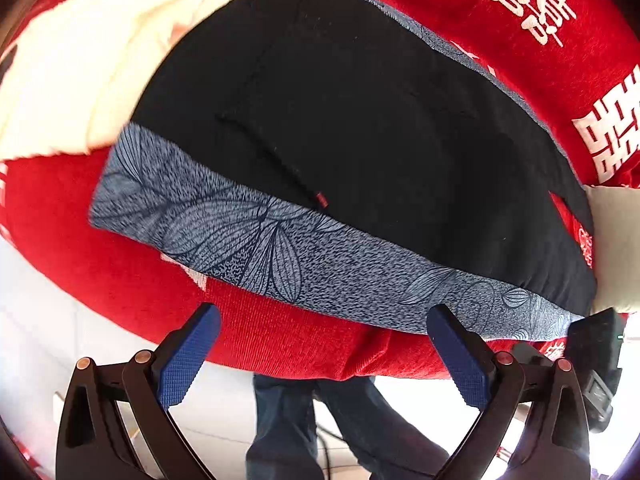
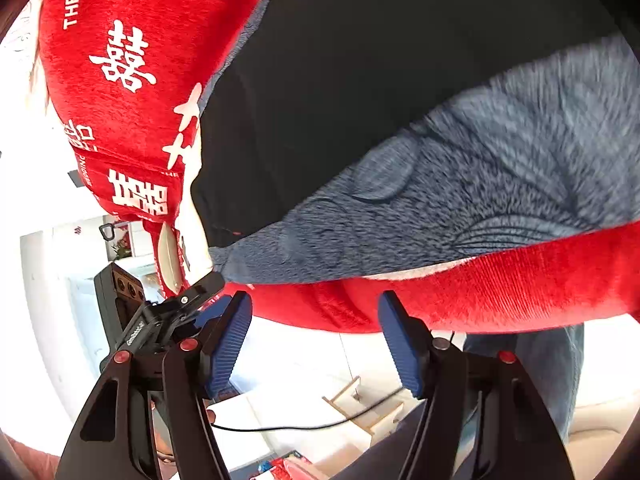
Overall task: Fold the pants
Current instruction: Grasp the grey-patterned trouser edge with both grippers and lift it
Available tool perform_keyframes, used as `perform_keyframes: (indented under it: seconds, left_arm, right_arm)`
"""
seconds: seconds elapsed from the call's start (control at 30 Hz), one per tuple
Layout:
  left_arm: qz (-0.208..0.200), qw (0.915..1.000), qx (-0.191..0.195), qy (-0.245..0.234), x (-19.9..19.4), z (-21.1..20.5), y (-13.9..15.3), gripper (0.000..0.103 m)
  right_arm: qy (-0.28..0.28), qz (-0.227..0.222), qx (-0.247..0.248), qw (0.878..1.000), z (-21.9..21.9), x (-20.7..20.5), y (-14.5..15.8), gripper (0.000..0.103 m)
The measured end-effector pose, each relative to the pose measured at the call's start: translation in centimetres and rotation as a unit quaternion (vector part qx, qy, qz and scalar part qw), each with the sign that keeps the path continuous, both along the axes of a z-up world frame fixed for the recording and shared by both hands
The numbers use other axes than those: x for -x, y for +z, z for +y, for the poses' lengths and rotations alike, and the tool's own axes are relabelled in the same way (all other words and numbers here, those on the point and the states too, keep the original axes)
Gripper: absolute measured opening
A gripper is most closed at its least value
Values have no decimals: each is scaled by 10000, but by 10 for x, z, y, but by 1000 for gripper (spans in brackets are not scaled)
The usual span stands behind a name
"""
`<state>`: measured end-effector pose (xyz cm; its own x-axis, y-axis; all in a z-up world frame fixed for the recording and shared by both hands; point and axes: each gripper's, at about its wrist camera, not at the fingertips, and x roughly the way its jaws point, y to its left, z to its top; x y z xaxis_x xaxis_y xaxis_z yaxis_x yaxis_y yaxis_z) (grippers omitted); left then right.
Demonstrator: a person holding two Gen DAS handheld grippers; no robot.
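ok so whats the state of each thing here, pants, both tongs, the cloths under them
black pants: spread flat on the patterned cloth, not gripped
grey-blue leaf-print cloth: flat under the pants, near edge showing
red blanket: draped over the near edge of the surface
cream cloth: lying beside the pants
left tongs: open, empty
right tongs: open, empty

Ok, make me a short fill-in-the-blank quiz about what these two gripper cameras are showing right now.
1. The black pants lie on a blue-grey leaf-patterned cloth, which rests on a ____ blanket printed with white characters.
2. Between the fingers of the left gripper there is ____.
3. The pads of the right gripper are coloured ____.
4. A small red tag shows on the ____.

Missing words: red; nothing; blue; pants
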<state>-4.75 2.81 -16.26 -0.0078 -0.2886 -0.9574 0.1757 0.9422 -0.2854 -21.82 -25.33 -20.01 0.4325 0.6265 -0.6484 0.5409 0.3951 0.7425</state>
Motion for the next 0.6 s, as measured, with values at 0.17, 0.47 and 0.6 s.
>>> perform_keyframes:
  seconds: [0.17,0.47,0.6]
  left_arm:
    - [137,9994,296,68,-1,2,-18,103]
    - [310,9976,626,1,-4,-12,-28,103]
    - [419,9933,1039,288,-11,-13,-26,103]
  right_arm:
    - [-494,-332,-247,9979,-10,4,-15,69]
    - [-1332,-565,-748,9866,-31,-12,1,8]
    - [-1125,-837,-711,9876,-37,-20,35,8]
